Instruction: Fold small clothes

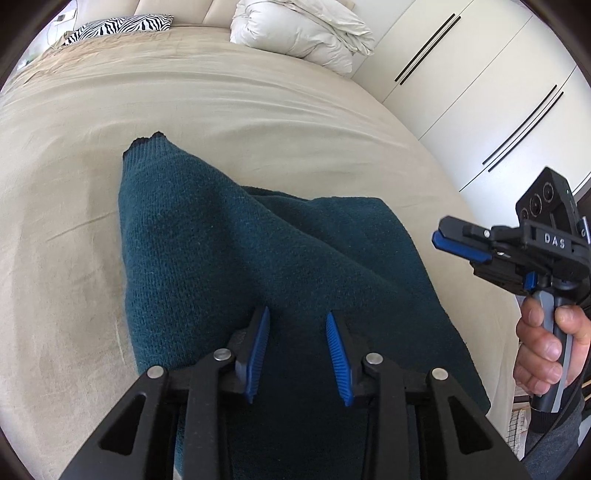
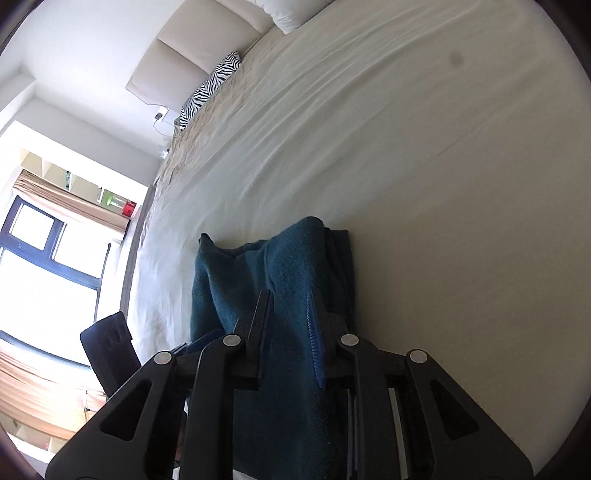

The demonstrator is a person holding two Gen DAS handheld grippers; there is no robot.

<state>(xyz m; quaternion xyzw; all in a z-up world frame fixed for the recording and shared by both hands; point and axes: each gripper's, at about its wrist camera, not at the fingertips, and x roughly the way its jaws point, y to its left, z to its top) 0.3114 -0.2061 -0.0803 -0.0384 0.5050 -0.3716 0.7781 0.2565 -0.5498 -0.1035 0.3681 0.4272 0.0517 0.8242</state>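
A dark teal knit garment [image 1: 221, 240] lies folded over on the beige bed [image 1: 221, 103], with one dark-edged cuff sticking up at its far left corner. My left gripper [image 1: 297, 312] hangs low over the near part of the garment. Its blue pads [image 1: 258, 350] stand apart, with cloth showing between them but no visible squeeze. My right gripper [image 1: 439, 234] is in the air, off the garment's right edge, held by a hand [image 1: 543, 347]. Its jaws are only a narrow gap apart and hold nothing. In the right wrist view, the garment [image 2: 295, 258] shows past the right gripper [image 2: 288, 295].
A bunched white duvet [image 1: 303, 33] and a zebra-print pillow [image 1: 122, 27] sit at the head of the bed. White wardrobe doors [image 1: 480, 92] stand along the bed's right side. A window [image 2: 37, 258] lies beyond the far side. Bare sheet [image 2: 443, 184] stretches around the garment.
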